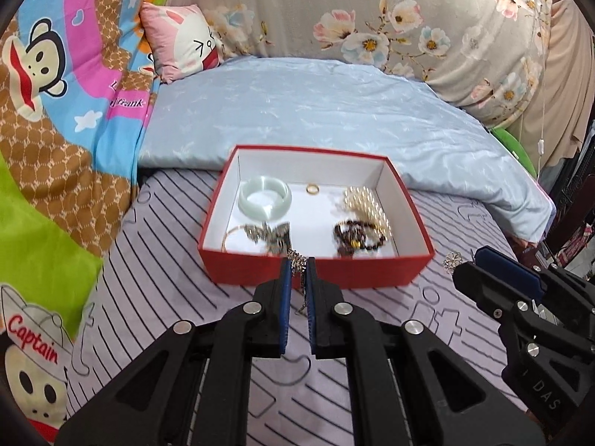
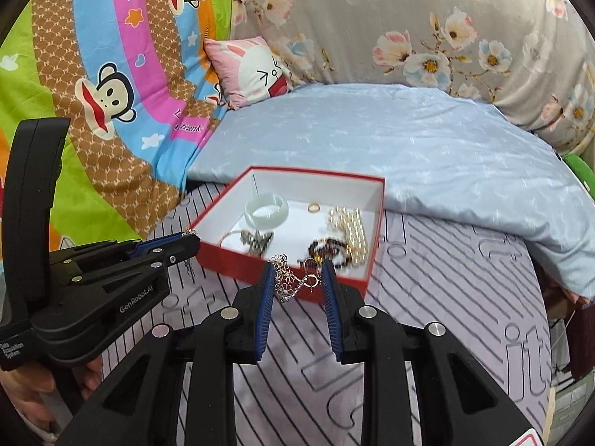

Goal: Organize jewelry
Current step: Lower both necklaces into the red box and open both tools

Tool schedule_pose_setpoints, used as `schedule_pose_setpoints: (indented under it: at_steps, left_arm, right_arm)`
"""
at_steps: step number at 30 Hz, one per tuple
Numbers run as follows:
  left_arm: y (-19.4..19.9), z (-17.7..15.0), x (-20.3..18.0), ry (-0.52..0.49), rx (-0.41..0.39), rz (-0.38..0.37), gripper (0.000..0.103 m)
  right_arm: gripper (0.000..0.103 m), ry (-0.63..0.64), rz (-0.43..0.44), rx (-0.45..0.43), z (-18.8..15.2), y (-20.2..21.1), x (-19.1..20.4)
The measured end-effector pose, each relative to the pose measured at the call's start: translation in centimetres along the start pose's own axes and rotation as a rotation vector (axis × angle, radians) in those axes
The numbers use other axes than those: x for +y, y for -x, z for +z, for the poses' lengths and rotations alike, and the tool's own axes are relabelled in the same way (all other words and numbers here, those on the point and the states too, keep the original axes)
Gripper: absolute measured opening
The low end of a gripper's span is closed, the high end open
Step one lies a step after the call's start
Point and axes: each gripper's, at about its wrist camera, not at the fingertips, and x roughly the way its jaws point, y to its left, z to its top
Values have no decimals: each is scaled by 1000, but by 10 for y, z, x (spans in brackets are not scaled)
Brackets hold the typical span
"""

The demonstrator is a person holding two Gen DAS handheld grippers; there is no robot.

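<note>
Both grippers pinch a silver flower-link chain [image 2: 288, 282] before the red box [image 2: 223, 256] (centre frame): left gripper [image 1: 297, 265] fingers pressed together, right gripper [image 2: 297, 278] fingers slightly parted.

Your box [image 1: 316, 271] sits on the bed sheet [image 1: 148, 278], with the folded blanket [image 1: 334, 111] behind it. In the box, the bangle [image 1: 264, 197] lies far left, the ring [image 1: 313, 188] far middle, the pearls [image 1: 366, 204] right, and the bead bracelet [image 1: 357, 239] near right.
</note>
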Motion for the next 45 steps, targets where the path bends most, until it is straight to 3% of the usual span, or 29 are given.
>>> schedule_pose_setpoints:
  at_steps: [8, 17, 34, 37, 38, 39, 41, 45]
  left_arm:
    - [-12, 38, 7, 16, -50, 11, 7]
    - [-41, 61, 13, 26, -50, 12, 7]
    - [-95, 65, 22, 31, 11, 34, 7]
    - [-103, 64, 22, 31, 24, 47, 8]
    - [-105, 63, 23, 34, 24, 56, 8]
    - [-107, 62, 23, 32, 24, 62, 9]
    - [-110, 62, 25, 36, 31, 82, 35]
    - [-110, 61, 26, 33, 26, 88, 39]
  right_arm:
    - [24, 3, 1, -29, 34, -20, -4]
    - [24, -4, -4, -15, 54, -55, -13]
    - [25, -26, -18, 64, 53, -118, -19]
    - [31, -36, -29, 60, 52, -123, -20]
    - [38, -40, -37, 57, 52, -124, -21]
    - [40, -42, -42, 54, 52, -124, -22]
    - [45, -46, -46, 50, 51, -123, -22]
    - [51, -41, -67, 40, 48, -117, -21]
